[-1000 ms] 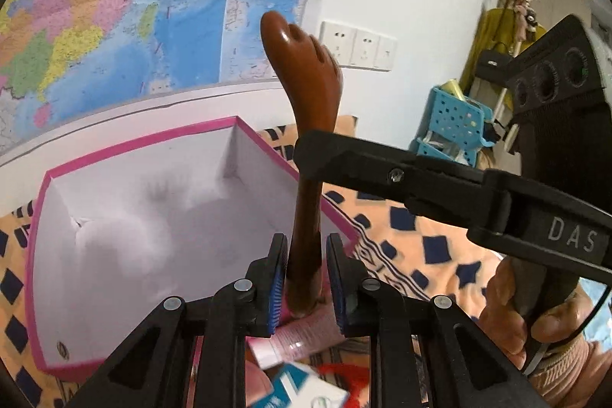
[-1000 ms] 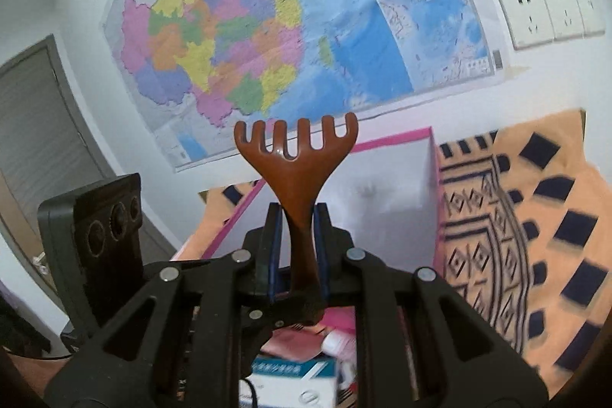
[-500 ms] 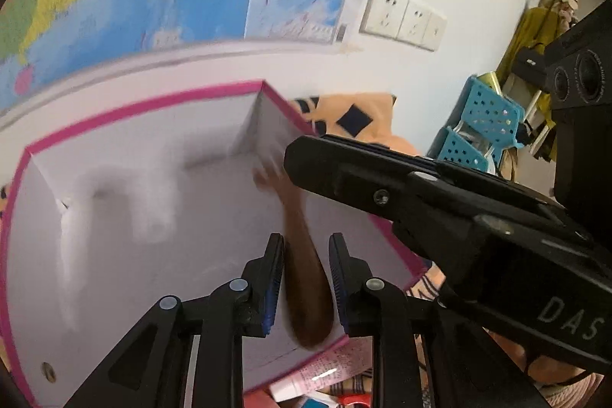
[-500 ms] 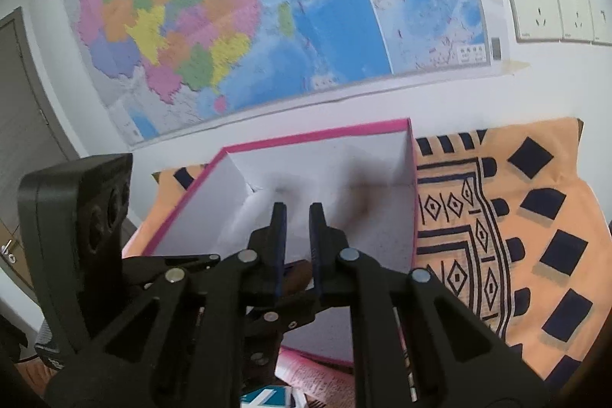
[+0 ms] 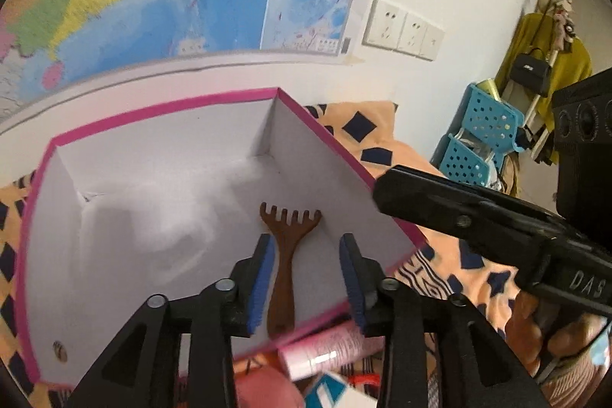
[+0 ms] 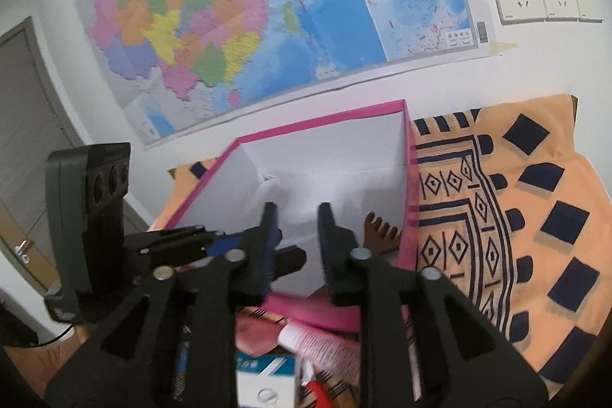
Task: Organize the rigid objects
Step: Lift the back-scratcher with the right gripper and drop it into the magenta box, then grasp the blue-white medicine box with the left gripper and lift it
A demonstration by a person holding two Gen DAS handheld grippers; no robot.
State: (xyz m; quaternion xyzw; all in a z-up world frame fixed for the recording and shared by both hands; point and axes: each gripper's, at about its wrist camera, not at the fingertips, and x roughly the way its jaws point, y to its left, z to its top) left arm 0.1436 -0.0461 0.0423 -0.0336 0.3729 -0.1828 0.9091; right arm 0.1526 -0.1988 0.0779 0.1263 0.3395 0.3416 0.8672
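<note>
A brown wooden back scratcher [image 5: 287,251] lies flat on the floor of a white box with a pink rim [image 5: 160,102], near its right wall, claw end pointing away. My left gripper [image 5: 308,276] is open above its handle, fingers apart on either side, not touching. In the right wrist view the scratcher's claw end [image 6: 380,230] shows inside the box [image 6: 317,121]. My right gripper [image 6: 296,239] is open and empty above the box's near edge.
The box sits on an orange patterned cloth [image 6: 516,217] against a wall with a map [image 6: 267,6]. A pink tube [image 5: 325,354], a blue-white carton [image 6: 260,377] and other small packages lie in front of the box. Blue baskets [image 5: 482,140] stand at right.
Both grippers held the scratcher upright above the box a second ago. It was lowered into the box, both grippers opened, and it now lies flat inside.
</note>
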